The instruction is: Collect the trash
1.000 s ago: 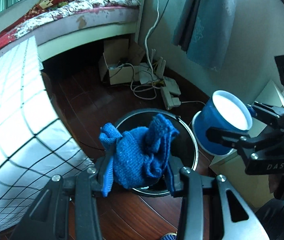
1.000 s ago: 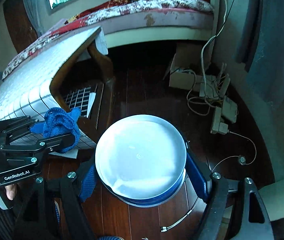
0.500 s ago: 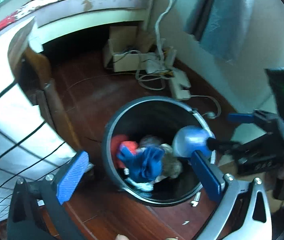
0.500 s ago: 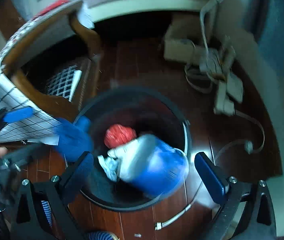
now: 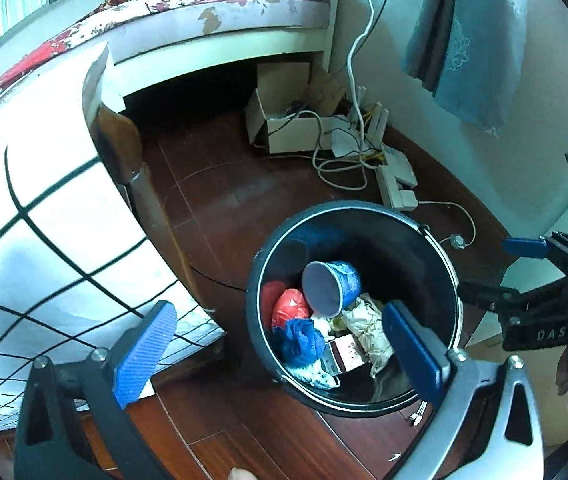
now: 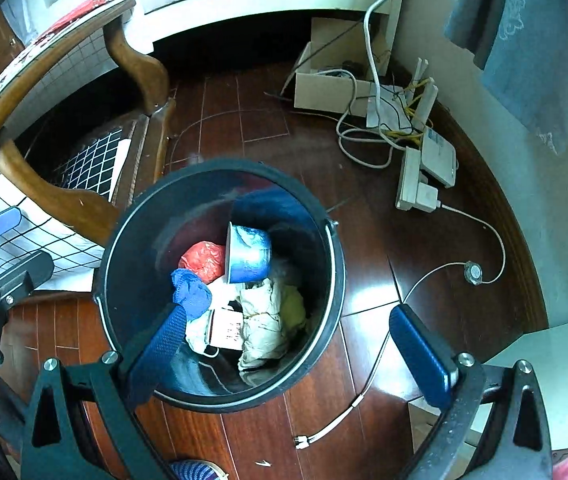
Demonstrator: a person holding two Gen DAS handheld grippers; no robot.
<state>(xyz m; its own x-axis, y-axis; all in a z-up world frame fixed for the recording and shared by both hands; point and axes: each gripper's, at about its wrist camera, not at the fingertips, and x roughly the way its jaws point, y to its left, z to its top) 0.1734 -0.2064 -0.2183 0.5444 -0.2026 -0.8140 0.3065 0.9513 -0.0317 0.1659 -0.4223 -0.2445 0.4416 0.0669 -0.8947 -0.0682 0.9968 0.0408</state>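
Left wrist view: left gripper (image 5: 280,354) w/ jaws spread wide, nothing between the pads; they've just been opening. The black trash bin (image 5: 442,248) sits on the wood floor below & ahead of the tongs, mouth up. Inside: blue knit cloth (image 5: 300,340) low on the near-left side, blue cup (image 5: 334,286) tipped on its side w/ its mouth toward this camera, a red bag (image 5: 290,306), crumpled paper (image 5: 368,328), a small box (image 5: 346,354). Right gripper (image 5: 524,268) shows at the right edge, beside the bin rim, also spread & empty. Checked tablecloth (image 5: 36,240) fills the left.

Right wrist view: right gripper (image 6: 300,354) apart too, just been opening, nothing gripped. Bin (image 6: 334,276) lies straight under it; left pad hangs over the opening, right pad over bare floor outside the rim. The cup (image 6: 250,254) lies w/ its long axis roughly across the frame, mouth to the left. Cloth (image 6: 192,290) just beside it, touching the bag (image 6: 202,258).

Judgement: both items are in, so next move is prob. pulling back for more trash; both hands about equally near the bin.

Only this view shows a cable (image 6: 364,396) running along the floor beside the bin, and a striped slipper (image 6: 194,472) at bottom edge; the left view alone shows the bed (image 5: 212,8) fully.
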